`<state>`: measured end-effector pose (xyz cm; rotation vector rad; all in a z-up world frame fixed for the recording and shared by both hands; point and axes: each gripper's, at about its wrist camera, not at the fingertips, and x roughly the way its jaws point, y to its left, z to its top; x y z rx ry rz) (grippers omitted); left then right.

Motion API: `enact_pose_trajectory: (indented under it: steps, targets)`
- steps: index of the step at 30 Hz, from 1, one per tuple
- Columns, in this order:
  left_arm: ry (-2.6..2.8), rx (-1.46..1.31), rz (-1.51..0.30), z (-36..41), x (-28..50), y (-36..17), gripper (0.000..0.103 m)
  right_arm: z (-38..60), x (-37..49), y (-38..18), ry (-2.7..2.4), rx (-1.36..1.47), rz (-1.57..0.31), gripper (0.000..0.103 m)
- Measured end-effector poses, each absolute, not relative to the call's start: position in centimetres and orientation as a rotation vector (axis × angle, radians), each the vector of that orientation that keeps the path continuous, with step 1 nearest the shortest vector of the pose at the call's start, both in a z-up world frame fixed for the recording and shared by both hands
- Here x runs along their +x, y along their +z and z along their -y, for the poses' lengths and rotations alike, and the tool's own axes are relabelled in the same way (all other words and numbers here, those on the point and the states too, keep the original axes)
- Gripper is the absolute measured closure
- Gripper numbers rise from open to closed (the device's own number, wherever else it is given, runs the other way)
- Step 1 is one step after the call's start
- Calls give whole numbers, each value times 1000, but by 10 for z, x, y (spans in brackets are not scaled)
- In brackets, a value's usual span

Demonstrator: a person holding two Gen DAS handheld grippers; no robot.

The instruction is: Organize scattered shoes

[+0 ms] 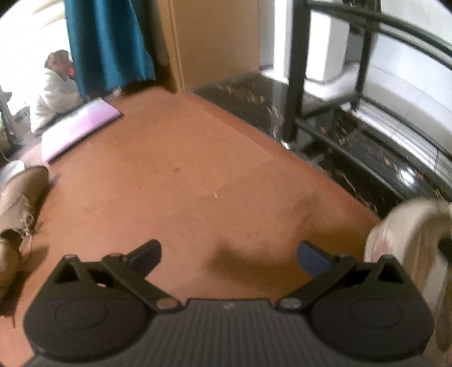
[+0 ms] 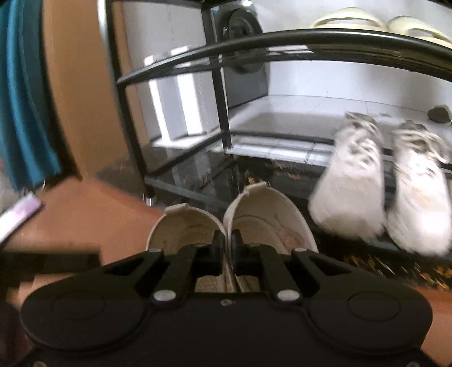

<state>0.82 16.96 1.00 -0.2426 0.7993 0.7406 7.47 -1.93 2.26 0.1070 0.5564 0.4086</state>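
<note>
My right gripper is shut on the touching inner walls of a pair of cream slip-on shoes, pinching both together with their heels pointing away from me toward the black shoe rack. One of these cream shoes shows blurred at the right edge of the left wrist view. A pair of white sneakers rests on the rack's low shelf, and pale sandals lie on the shelf above. My left gripper hangs open over the orange floor with nothing between its fingers. A tan boot lies on the floor to its left.
The rack stands on a dark speckled floor strip by a white wall. A pink flat mat lies at the back left, beside a teal curtain. A person in white sits beyond it.
</note>
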Motion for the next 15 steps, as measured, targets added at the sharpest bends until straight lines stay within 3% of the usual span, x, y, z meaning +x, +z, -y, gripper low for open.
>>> enact_pose_trajectory:
  steps: [4, 15]
  targets:
    - [753, -223, -774, -171, 13, 7, 1, -3, 137, 33, 369, 197, -575, 97]
    - [763, -209, -796, -177, 28, -9, 1, -26, 175, 54, 253, 207, -393, 97]
